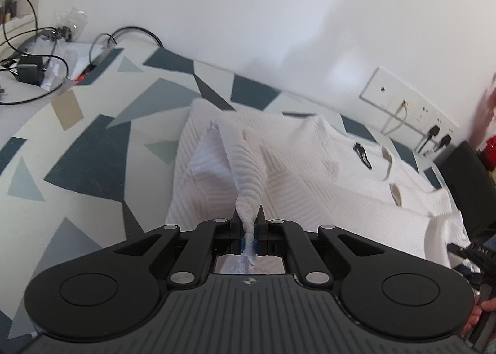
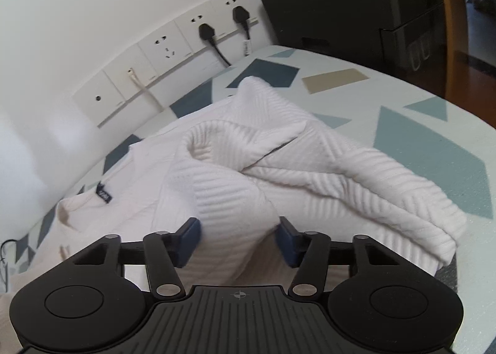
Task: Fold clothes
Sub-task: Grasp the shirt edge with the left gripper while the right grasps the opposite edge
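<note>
White wall with a row of sockets (image 2: 173, 50) is running behind the table (image 1: 77, 149), patterned in grey-blue shards. I am pinching a corner of the white ribbed knit garment (image 1: 279, 174) tight in the left gripper (image 1: 247, 241), its jaws nearly closed. The right gripper (image 2: 238, 239) is straddling a raised fold, jaws half wide, pads not clearly pressing. Pulling now risks dragging one side only and skewing the fold.

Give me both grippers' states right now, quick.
Left gripper: shut on a bunched corner of the white garment, lifted off the table.
Right gripper: part open, the white garment's fabric between its jaws; whether the pads press it cannot be told.
</note>
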The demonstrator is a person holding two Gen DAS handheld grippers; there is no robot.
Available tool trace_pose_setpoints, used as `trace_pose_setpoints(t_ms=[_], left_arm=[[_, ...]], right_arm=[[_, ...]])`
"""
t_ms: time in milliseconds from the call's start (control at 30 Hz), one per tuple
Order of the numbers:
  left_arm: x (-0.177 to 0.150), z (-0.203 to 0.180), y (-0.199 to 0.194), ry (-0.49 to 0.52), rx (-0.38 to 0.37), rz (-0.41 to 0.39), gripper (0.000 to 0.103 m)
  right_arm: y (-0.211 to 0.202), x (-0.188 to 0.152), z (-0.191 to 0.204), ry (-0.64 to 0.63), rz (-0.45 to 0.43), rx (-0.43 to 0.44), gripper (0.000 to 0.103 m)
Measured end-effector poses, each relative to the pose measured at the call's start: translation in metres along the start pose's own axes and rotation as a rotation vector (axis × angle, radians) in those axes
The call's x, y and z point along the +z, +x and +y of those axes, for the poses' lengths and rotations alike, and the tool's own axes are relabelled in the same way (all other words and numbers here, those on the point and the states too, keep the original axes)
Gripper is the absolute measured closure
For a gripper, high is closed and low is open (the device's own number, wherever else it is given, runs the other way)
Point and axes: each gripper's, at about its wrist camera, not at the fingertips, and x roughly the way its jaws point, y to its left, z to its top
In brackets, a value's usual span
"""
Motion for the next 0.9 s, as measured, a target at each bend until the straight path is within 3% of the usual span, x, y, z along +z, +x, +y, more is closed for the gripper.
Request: trace_pose_setpoints(t_ms=[67, 200, 267, 333, 400, 433, 467, 533, 633, 767, 900], left_arm=[[-0.001, -0.001, 0.007, 0.023, 0.021, 0.024, 0.097], [-0.005, 0.0, 0.019, 0.041, 0.012, 0.059, 0.089], [-0.006, 0.0, 0.026, 0.038, 0.02, 0.08, 0.071], [-0.007, -0.001, 0.031, 0.039, 0.024, 0.088, 0.065], [-0.009, -0.004, 0.035, 0.05, 0.016, 0.092, 0.07], [-0.009, -0.007, 0.035, 0.061, 0.013, 0.097, 0.088], [-0.008, -0.009, 0.035, 0.074, 0.014, 0.1, 0.094], [-0.007, -0.013, 0.029, 0.097, 0.017, 0.079, 0.096], [-0.001, -0.014, 0.014, 0.102, 0.015, 0.03, 0.097], [0.013, -0.015, -0.008, 0.06, 0.03, -0.049, 0.097], [0.026, -0.02, -0.021, 0.052, 0.019, -0.111, 0.097]], right_arm=[[-0.004, -0.001, 0.002, -0.027, -0.02, -0.028, 0.041], [-0.004, 0.001, -0.007, -0.009, -0.01, -0.033, 0.038], [-0.004, 0.002, -0.013, -0.006, -0.032, -0.059, 0.032], [-0.001, 0.002, -0.017, 0.007, -0.046, -0.062, 0.031], [0.002, 0.001, -0.016, 0.005, -0.042, -0.044, 0.031], [0.004, 0.0, -0.014, -0.005, -0.037, -0.033, 0.032], [0.005, -0.001, -0.011, -0.015, -0.031, -0.021, 0.037], [0.007, -0.002, -0.002, -0.033, -0.004, 0.015, 0.04], [0.006, -0.002, 0.002, -0.018, 0.018, 0.072, 0.055], [-0.001, 0.001, -0.006, 0.033, 0.001, 0.113, 0.08], [-0.016, 0.018, -0.017, 0.1, -0.085, 0.148, 0.09]])
